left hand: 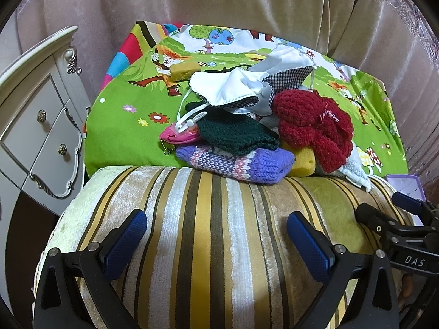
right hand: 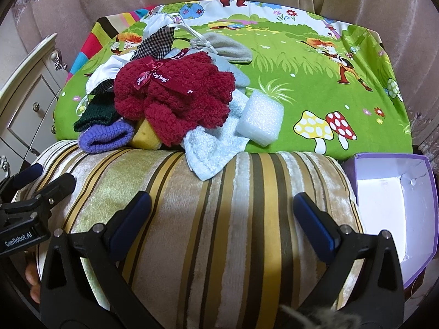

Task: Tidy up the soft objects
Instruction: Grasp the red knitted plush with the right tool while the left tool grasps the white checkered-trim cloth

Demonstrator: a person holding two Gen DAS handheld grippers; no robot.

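Bright green cartoon-print sheet (right hand: 301, 63) carries the heap of soft knits, cloths and sponges (right hand: 170, 87) at its near edge against the striped velvet bolster (right hand: 208, 205), likely awaiting the open purple box (right hand: 389, 208) at the near right corner; left gripper (left hand: 216, 235) and right gripper (right hand: 222, 219) hover spread, empty.

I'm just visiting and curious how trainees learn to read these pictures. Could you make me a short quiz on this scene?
1. True or false: both grippers, left and right, are open and hold nothing.
2. What lies right of the striped cushion? A) purple box B) drawer cabinet
3. What colour is the knitted piece lying on the purple knit?

Key: 1 true; 2 A, the purple box; 3 dark green.
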